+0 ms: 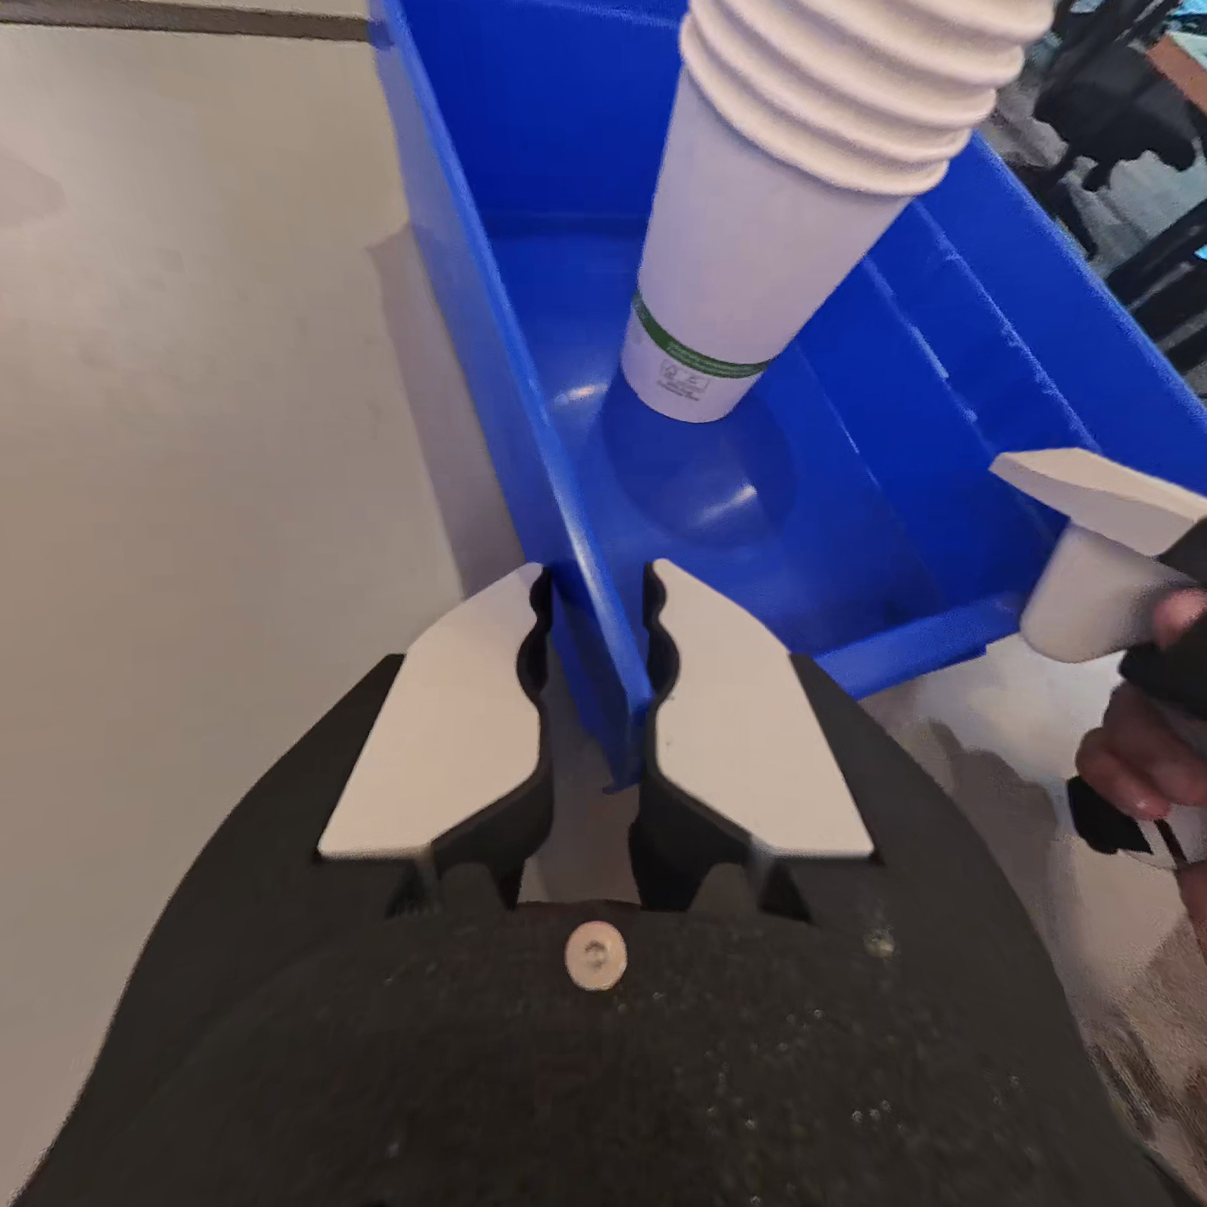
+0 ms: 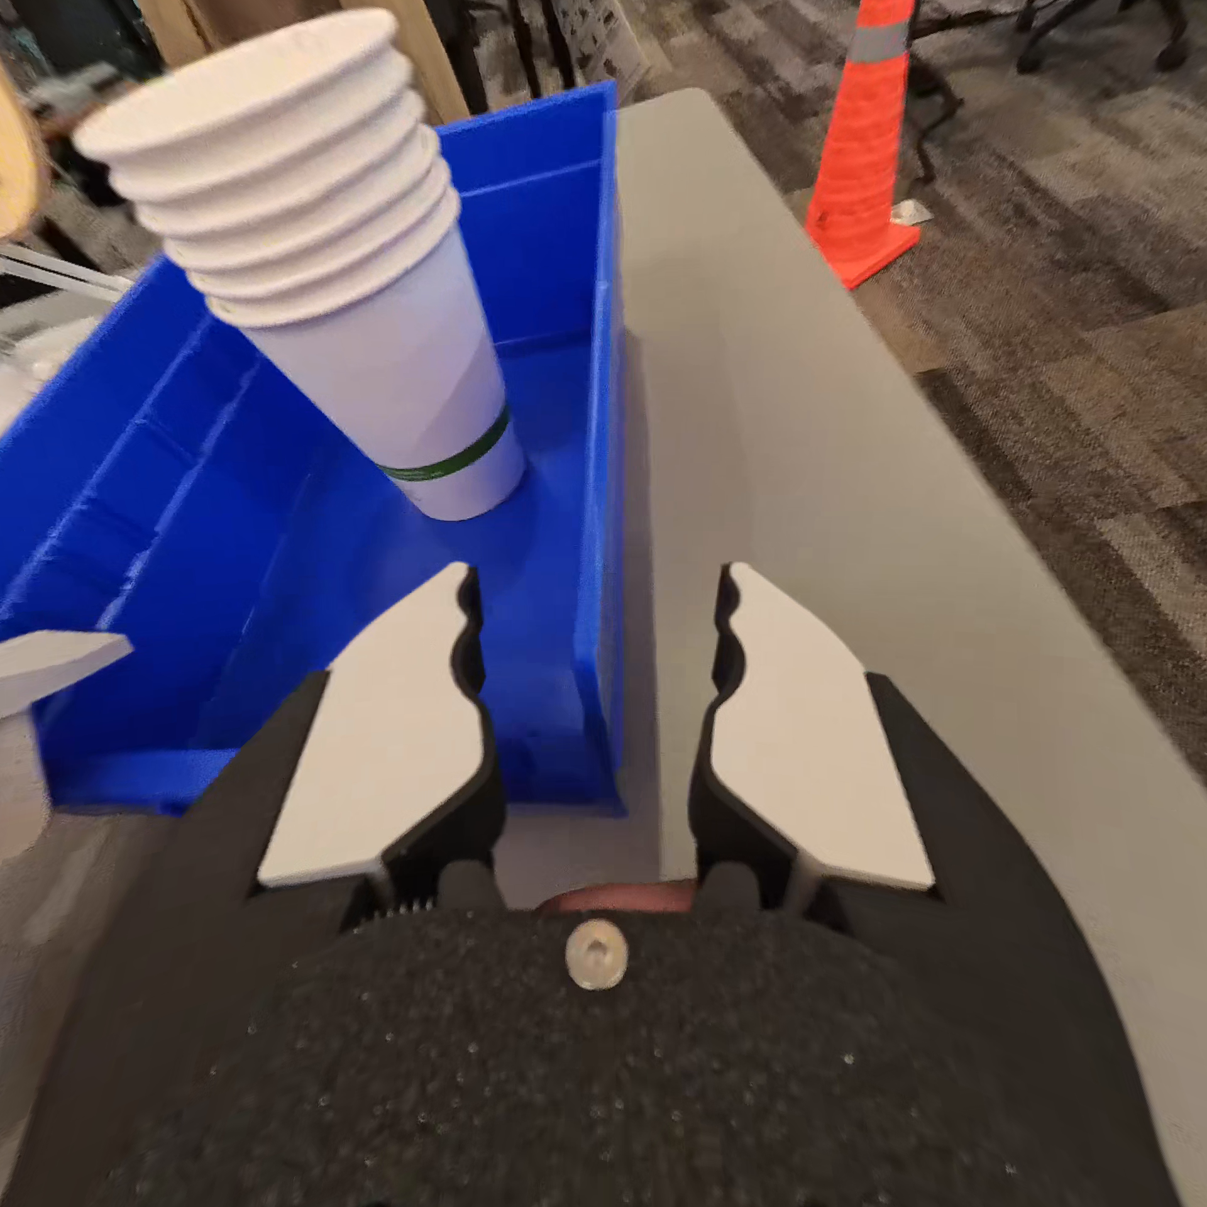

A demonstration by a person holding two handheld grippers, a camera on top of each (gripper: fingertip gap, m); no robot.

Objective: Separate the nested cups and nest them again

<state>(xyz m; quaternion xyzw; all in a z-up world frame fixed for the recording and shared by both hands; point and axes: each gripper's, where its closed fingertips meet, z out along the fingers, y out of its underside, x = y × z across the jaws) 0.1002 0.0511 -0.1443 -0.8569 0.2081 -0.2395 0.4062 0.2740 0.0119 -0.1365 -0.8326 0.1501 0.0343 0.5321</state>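
A stack of several nested white paper cups (image 1: 751, 261) with a green band near the base stands upright in a blue plastic bin (image 1: 914, 405). My left gripper (image 1: 597, 568) straddles the bin's near left wall, its jaws closed narrowly on that wall. My right gripper (image 2: 597, 575) is open and empty, hovering over the bin's near right corner, with the bin's right wall (image 2: 601, 457) running between its fingers. The cup stack (image 2: 366, 326) stands beyond it, up and to the left. The right gripper's finger (image 1: 1097, 496) and a hand (image 1: 1143, 751) show at the left view's right edge.
The bin sits on a grey table (image 2: 816, 522) whose right edge drops to a carpeted floor. An orange traffic cone (image 2: 862, 150) stands on the floor beyond. Bare tabletop (image 1: 196, 424) lies left of the bin. The left gripper's fingertip (image 2: 52, 659) shows at the left edge.
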